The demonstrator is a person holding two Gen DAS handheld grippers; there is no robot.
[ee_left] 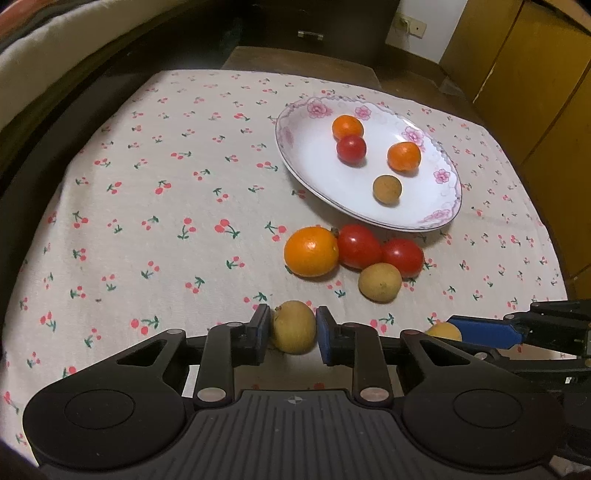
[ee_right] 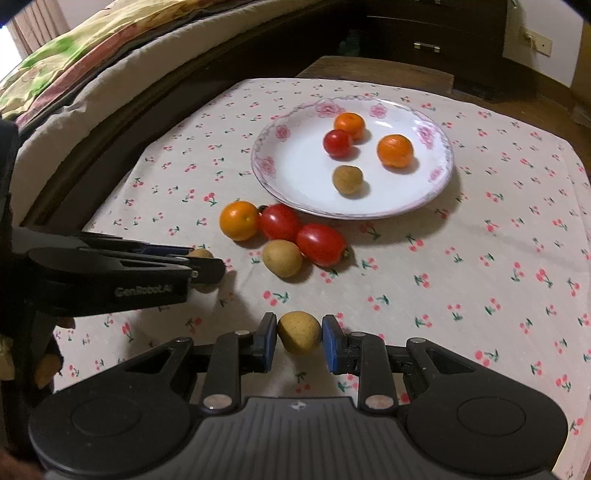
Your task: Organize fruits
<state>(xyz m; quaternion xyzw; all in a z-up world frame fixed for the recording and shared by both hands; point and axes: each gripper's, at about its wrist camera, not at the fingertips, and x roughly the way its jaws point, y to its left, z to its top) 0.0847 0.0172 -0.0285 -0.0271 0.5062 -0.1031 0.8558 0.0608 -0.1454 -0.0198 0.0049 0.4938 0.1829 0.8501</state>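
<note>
My left gripper is closed around a tan longan, its blue pads touching both sides; it also shows in the right wrist view. My right gripper brackets another tan longan, the left pad touching, a slight gap at the right pad. A white floral plate holds two oranges, a cherry tomato and a longan. On the cloth before the plate lie an orange, two tomatoes and a longan.
The table wears a cherry-print cloth. A bed with bedding runs along the left. A dark drawer unit stands behind the table and wooden cabinets to the right.
</note>
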